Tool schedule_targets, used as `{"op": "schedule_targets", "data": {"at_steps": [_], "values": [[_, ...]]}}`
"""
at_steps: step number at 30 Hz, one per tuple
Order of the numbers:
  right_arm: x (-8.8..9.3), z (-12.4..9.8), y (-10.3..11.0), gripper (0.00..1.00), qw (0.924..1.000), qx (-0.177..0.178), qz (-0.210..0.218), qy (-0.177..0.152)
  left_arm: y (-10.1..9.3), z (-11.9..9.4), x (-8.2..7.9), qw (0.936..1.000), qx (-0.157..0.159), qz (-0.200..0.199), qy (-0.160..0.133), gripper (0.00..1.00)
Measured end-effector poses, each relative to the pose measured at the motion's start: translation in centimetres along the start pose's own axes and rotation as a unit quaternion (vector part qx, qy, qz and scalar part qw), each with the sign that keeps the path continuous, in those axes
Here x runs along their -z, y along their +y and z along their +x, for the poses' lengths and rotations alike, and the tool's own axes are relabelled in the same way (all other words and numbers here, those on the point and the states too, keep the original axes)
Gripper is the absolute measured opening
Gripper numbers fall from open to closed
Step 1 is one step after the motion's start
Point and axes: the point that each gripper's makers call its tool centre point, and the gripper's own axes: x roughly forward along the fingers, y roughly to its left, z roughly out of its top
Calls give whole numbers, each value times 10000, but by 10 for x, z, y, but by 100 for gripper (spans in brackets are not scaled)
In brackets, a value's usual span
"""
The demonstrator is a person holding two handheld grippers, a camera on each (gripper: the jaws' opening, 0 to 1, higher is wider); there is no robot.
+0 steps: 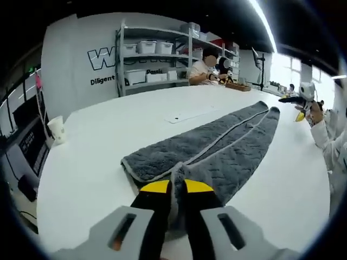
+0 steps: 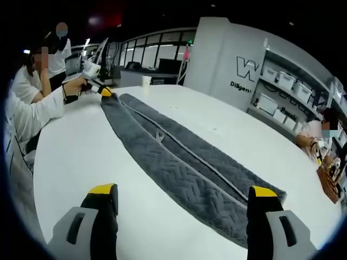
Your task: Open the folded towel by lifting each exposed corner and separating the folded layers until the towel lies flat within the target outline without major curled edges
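Grey terry, quilted in a chevron pattern and edged with pale piping, formed the towel (image 1: 217, 146); it lay on the white table (image 1: 97, 162) as a long narrow strip, both long sides folded inward so that the two piped edges met along a centre seam. In the left gripper view the left gripper (image 1: 177, 189) had its yellow-tipped jaws pressed together on the near end of the towel, at the seam; the long axis ran straight away from those jaws toward the far end. In the right gripper view the right gripper (image 2: 183, 196) hovered with jaws spread wide, nothing between them; the opposite end of the towel lay just ahead of and between the tips, nearer the right-hand one. The left gripper (image 2: 104, 91) showed there at the far end. Judgement: each gripper served its own end; unfolding would require pulling a flap sideways, across the axis. No target outline could be made out.
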Motion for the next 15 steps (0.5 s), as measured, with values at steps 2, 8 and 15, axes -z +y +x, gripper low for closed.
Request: {"op": "schedule_targets", "data": {"at_steps": [2,8,15], "values": [[-1,-1,0,99,10000,11,10,-18,-3,-5,-1,9999,81,80,-99,7],[-5,-5,-1,99,10000,64,-1,-49,-20,-18,-3,9941,340,987,-303,7],[-12,-11,1,99,9999,117,-75,-89,-36,-34,1,9895,616,1190,-540,7]]}}
